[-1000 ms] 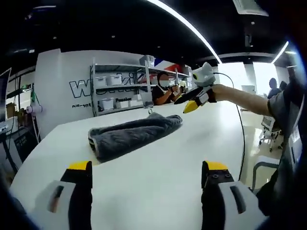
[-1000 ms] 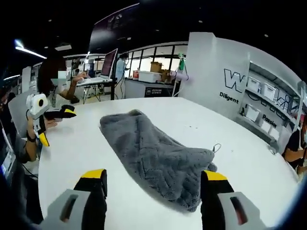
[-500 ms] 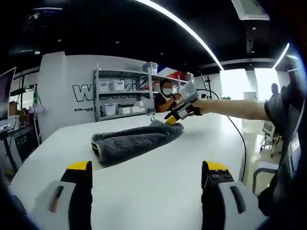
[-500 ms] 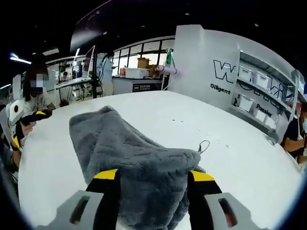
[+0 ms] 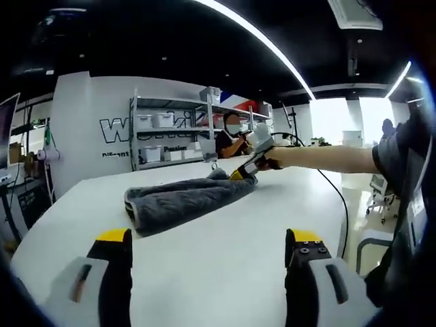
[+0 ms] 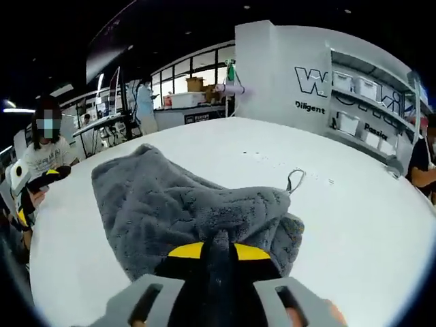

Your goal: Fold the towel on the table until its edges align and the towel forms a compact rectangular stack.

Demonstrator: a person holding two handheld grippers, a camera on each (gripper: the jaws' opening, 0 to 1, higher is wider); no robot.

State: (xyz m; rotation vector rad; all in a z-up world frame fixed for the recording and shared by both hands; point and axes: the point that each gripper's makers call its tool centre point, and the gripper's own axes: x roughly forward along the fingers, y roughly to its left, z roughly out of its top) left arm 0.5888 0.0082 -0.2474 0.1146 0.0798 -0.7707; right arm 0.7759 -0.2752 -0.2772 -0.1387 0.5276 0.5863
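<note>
A grey plush towel (image 5: 178, 197) lies folded in a long bundle on the white table (image 5: 218, 272). My left gripper (image 5: 209, 238) hovers open above the table, short of the towel, with nothing between its jaws. My right gripper (image 5: 246, 168) reaches in on an outstretched arm and meets the towel's far end. In the right gripper view, my right gripper (image 6: 218, 251) is shut on the towel (image 6: 170, 204) at its near edge, with cloth bunched between the yellow tips. A small hanging loop (image 6: 294, 180) sticks out beside that edge. The left gripper (image 6: 30, 191) shows at the far left.
Beyond the table a metal shelf (image 5: 170, 129) with white bins stands against a lettered wall, and a person (image 5: 233, 136) sits near it. A black cable (image 5: 343, 204) trails over the table's right edge. Desks and people (image 6: 136, 102) sit across the room.
My right gripper has come down onto the towel's end and gone from open to shut on it. The left gripper has stayed open in about the same place.
</note>
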